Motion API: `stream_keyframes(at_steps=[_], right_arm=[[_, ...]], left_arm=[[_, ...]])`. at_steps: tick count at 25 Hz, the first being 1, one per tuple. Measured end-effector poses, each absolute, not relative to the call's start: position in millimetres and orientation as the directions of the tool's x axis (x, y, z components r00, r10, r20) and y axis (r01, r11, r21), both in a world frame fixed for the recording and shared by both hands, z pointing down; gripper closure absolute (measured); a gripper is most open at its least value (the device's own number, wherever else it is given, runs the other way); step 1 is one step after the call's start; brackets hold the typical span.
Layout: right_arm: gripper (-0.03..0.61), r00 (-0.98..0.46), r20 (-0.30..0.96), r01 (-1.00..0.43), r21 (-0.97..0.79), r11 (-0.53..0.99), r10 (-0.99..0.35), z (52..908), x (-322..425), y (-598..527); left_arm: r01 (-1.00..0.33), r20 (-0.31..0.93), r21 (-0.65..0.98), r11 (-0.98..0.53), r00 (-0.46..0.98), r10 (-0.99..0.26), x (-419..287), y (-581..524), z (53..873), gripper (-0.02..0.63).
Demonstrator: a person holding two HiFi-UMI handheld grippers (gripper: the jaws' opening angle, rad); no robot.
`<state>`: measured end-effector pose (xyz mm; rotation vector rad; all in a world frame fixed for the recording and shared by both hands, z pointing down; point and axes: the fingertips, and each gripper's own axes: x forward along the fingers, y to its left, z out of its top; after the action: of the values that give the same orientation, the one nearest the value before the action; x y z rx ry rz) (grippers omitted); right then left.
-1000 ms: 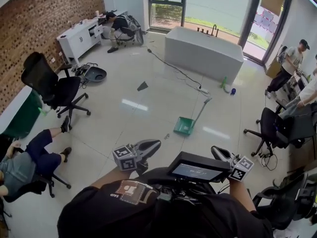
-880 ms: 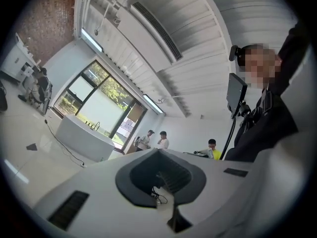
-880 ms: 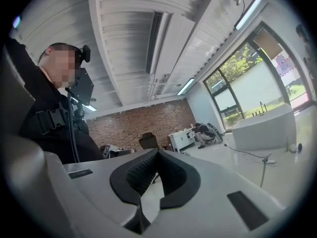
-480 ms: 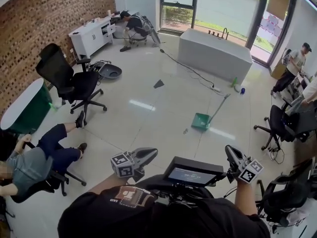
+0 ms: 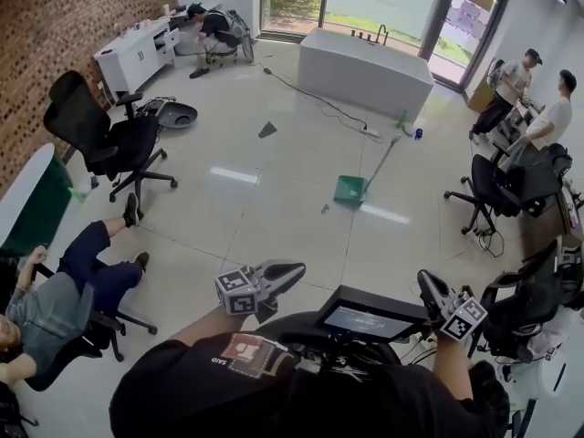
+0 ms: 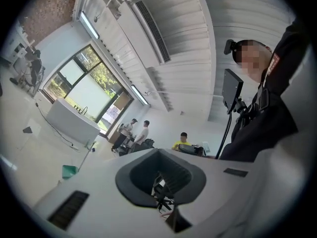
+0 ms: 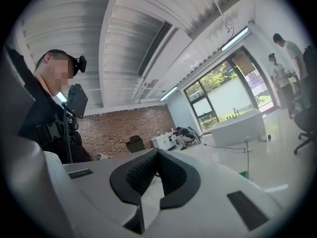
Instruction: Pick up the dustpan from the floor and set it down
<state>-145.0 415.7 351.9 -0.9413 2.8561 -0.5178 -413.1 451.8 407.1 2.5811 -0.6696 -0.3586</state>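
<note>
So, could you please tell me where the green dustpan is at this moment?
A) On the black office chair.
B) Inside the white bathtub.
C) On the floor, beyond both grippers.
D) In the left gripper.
C: the green dustpan lies on the tiled floor this side of the white bathtub, well beyond the left gripper and right gripper, both shut and empty.

No legible text, label, brand or number anywhere in view.

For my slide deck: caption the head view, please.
Green dustpan on floor ahead; left hand-held gripper and right hand-held gripper empty.
</note>
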Motion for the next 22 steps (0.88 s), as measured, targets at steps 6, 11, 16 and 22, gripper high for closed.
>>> stream_keyframes(at_steps=[6, 11, 16, 22], right_arm=[[0.56, -0.823, 0.035, -0.542, -0.342, 0.767, -0.566, 372, -99, 525], [0.56, -0.866, 0.031, -0.475, -0.363, 0.802, -0.499, 404, -29, 631], [0.56, -0.915, 0.05, -0.385, -0.398, 0.832, -0.4, 431, 52, 742], [0.56, -0.951, 0.012, -0.281, -0.445, 0.85, -0.308, 424, 83, 827]], left_arm=[[-0.397, -0.137, 0.471, -0.788, 0.849, -0.51, -356, 546, 418, 0.597], [-0.449, -0.127, 0.466, -0.762, 0.819, -0.56, -273, 658, 431, 0.597], [-0.51, -0.096, 0.49, -0.707, 0.774, -0.626, -175, 777, 440, 0.597], [-0.572, -0.074, 0.489, -0.659, 0.725, -0.685, -135, 875, 421, 0.597]])
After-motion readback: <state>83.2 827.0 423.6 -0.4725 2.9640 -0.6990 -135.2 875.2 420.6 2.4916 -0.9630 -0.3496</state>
